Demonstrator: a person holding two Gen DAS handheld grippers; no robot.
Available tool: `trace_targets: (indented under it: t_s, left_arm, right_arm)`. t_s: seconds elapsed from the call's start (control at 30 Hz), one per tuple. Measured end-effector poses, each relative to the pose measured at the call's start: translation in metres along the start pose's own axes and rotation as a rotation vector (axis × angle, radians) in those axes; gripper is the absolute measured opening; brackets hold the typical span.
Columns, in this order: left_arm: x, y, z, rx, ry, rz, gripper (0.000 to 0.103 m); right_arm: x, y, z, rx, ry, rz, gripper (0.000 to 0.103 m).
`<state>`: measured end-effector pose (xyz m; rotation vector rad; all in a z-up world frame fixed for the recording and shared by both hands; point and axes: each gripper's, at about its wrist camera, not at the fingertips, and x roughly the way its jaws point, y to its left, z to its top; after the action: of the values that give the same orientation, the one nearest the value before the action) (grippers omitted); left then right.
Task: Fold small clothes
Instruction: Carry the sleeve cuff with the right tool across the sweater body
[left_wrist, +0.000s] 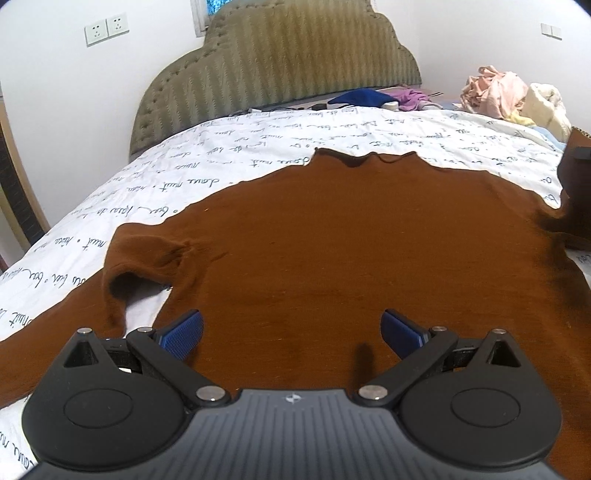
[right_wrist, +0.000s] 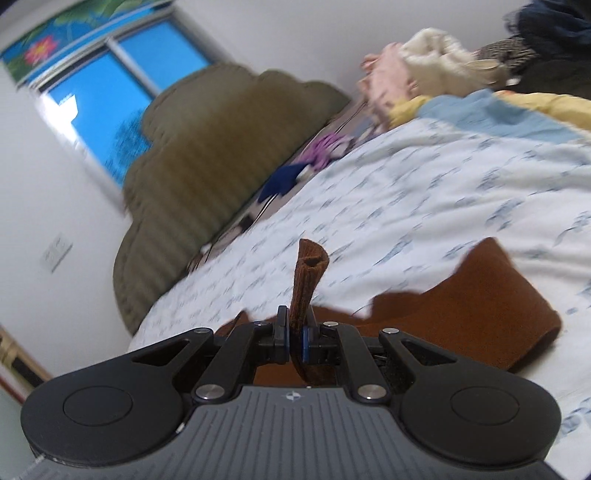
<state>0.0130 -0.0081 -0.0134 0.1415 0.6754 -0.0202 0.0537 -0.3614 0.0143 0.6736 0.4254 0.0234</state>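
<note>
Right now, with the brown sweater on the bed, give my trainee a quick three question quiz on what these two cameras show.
1. True or false: the left gripper has its jaws open over the brown sweater.
2. What is the right gripper clamping?
A. the bed sheet
B. a ribbed end of the sweater
C. a pink cloth from the pile
3. Fill in: behind the sheet stands a padded olive-green ______.

Key
1. True: the jaws are spread wide and hold nothing.
2. B: ribbed brown knit sticks up between the shut jaws.
3. headboard
</note>
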Motion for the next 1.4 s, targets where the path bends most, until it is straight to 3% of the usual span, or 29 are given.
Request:
trace_targets:
  t_s: [0.37,0.73,1.13,1.4]
  left_arm:
    - [0.005,0.014,-0.004,-0.016,0.023,0.021,0.103]
    - [0.008,0.024,-0.008,-0.029,0.038,0.02,0.103]
    - [-0.008,0.041,-0.009,-0.045,0.014,0.032,0.103]
    - [-0.022,0.07,-0.004,-0.153,0.004,-0.014,0.103]
  right_arm:
    - [0.031,0.083,-0.032,-0.189,0.107,0.059,0.012]
    - [0.063,0.123,-0.05,-0.243,0.176,0.085,0.012]
    - [0.102,0.189,-0.077,-0.396,0.23,0.095,0.012]
    - [0.132,0.225,-0.103,-0.448,0.266,0.11,0.012]
